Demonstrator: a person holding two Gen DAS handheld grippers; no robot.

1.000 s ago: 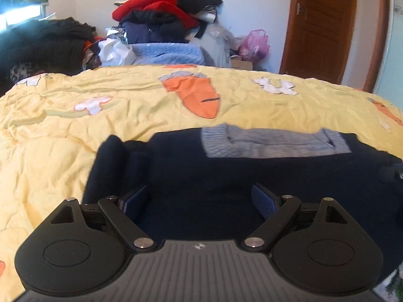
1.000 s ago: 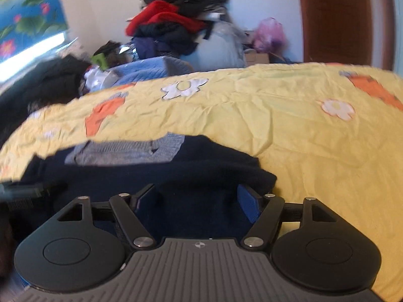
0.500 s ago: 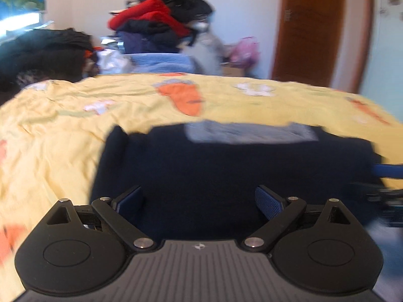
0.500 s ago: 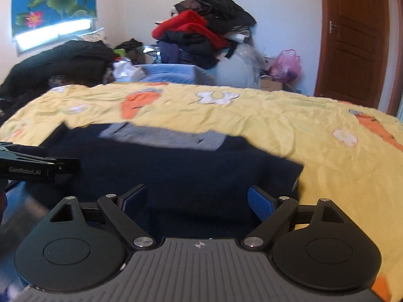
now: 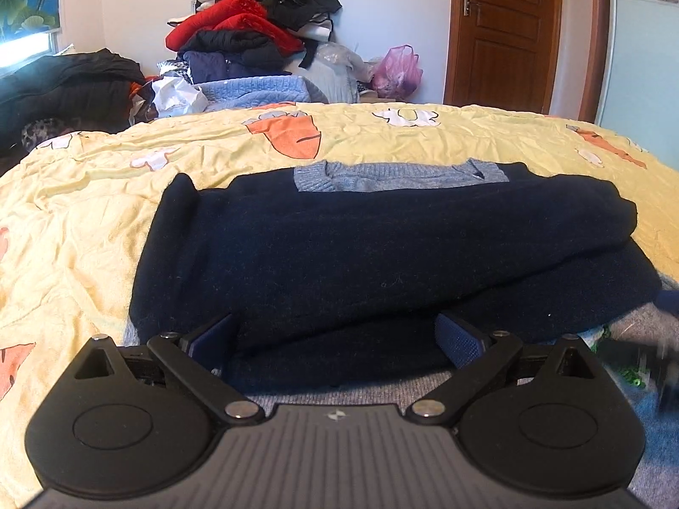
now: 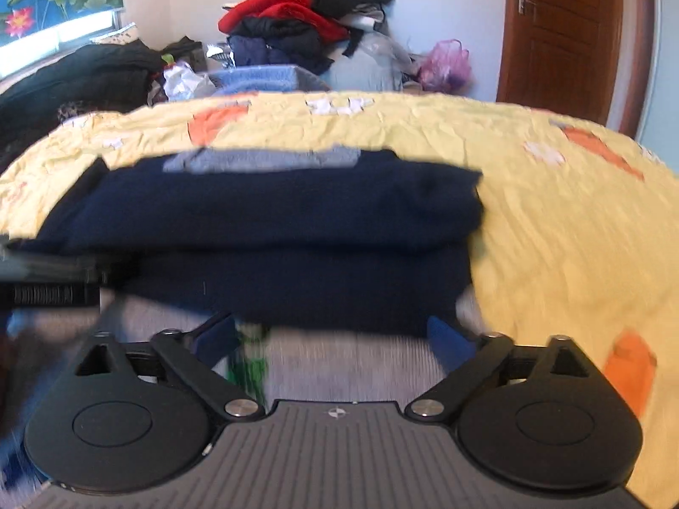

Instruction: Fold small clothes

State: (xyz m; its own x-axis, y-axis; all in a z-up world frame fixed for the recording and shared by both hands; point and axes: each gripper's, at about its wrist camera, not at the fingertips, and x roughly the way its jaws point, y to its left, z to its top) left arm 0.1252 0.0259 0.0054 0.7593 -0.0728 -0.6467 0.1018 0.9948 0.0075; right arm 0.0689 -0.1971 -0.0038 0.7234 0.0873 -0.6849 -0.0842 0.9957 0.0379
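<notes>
One folded navy sweater [image 5: 382, 246] on yellow bedspread [image 5: 85, 220], two grippers, left gripper [image 5: 335, 339], right gripper [image 6: 335, 337], jaws spread, empty

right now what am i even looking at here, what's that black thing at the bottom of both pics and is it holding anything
The black thing is a hand-held two-finger gripper; a person carries one in each hand, each with a camera looking forward along its fingers. One picture comes from the left gripper, the other from the right gripper. Both have their blue-padded jaws wide apart and hold nothing. In front lies a folded navy sweater with a grey collar, on a yellow bedspread printed with carrots. Behind the bed is a pile of clothes and a wooden door.
</notes>
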